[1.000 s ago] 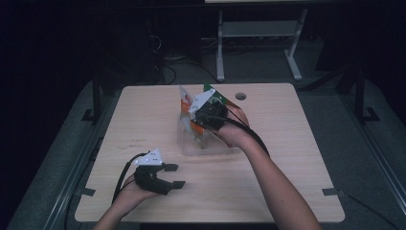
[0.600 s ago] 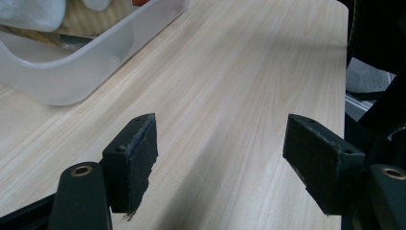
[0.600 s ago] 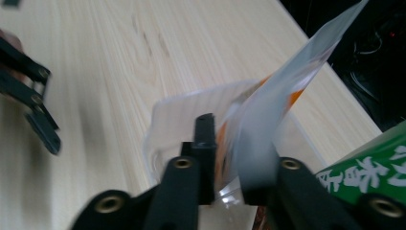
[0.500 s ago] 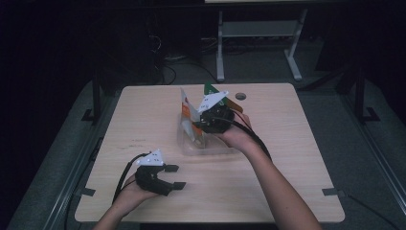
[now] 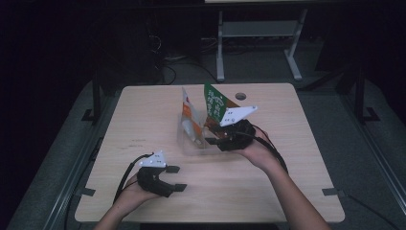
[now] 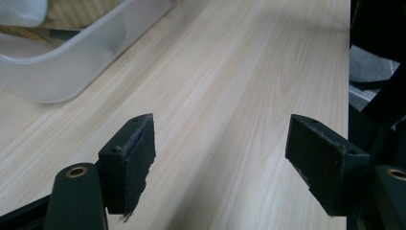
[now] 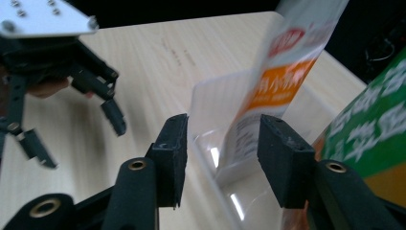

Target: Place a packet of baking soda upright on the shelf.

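Wood table (image 5: 143, 120), dark room. Right gripper (image 5: 210, 141) at clear bin (image 5: 191, 146), jaws just opening, pads free; left gripper (image 5: 176, 178), seven o'clock, gapes empty.

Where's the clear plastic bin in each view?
High view: clear plastic bin at table centre, holding the upright packets, just left of the right tongs.
Left gripper view: bin wall at top left, beyond the jaws.
Right gripper view: bin wall centre, just past the jaws.
Shared landmark: the wooden table.
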